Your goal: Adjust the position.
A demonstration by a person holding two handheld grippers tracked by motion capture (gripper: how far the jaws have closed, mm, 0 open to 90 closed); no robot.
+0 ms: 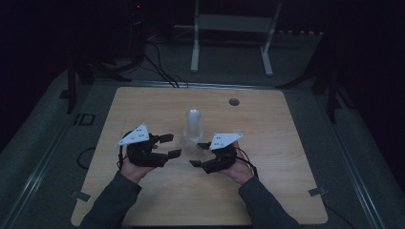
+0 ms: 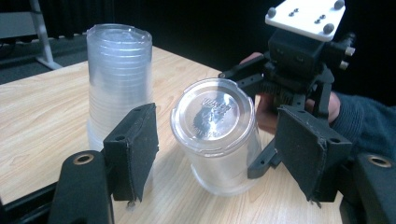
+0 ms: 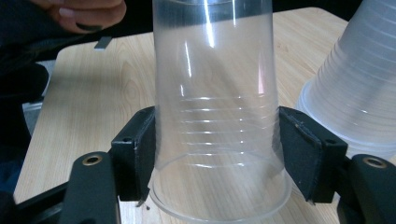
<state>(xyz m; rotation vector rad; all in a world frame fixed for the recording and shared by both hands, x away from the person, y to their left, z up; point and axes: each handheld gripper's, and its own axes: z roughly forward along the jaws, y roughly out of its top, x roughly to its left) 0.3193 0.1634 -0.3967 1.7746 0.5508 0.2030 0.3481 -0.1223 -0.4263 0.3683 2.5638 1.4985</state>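
A single clear plastic cup (image 3: pixel 215 93) stands upside down on the wooden table (image 1: pixel 267 191), and my right gripper (image 3: pixel 224 154) is shut on its lower wall, one pad on each side. In the left gripper view that cup (image 2: pixel 215 135) sits just beyond and between the jaws of my left gripper (image 2: pixel 222 154), which is open, with a gap at each pad. The right gripper (image 2: pixel 299 60) faces it from the far side. A tall stack of upside-down clear cups (image 1: pixel 193 125) (image 2: pixel 119 79) (image 3: pixel 359 84) stands right beside the single cup. From above, the left gripper (image 1: pixel 171 145) and right gripper (image 1: pixel 198 154) meet below the stack.
The table has a round cable hole (image 1: pixel 233 101) near its far edge. A white metal frame (image 1: pixel 229 24) and dark cables (image 1: pixel 157 67) lie on the floor beyond the table. The room is dim.
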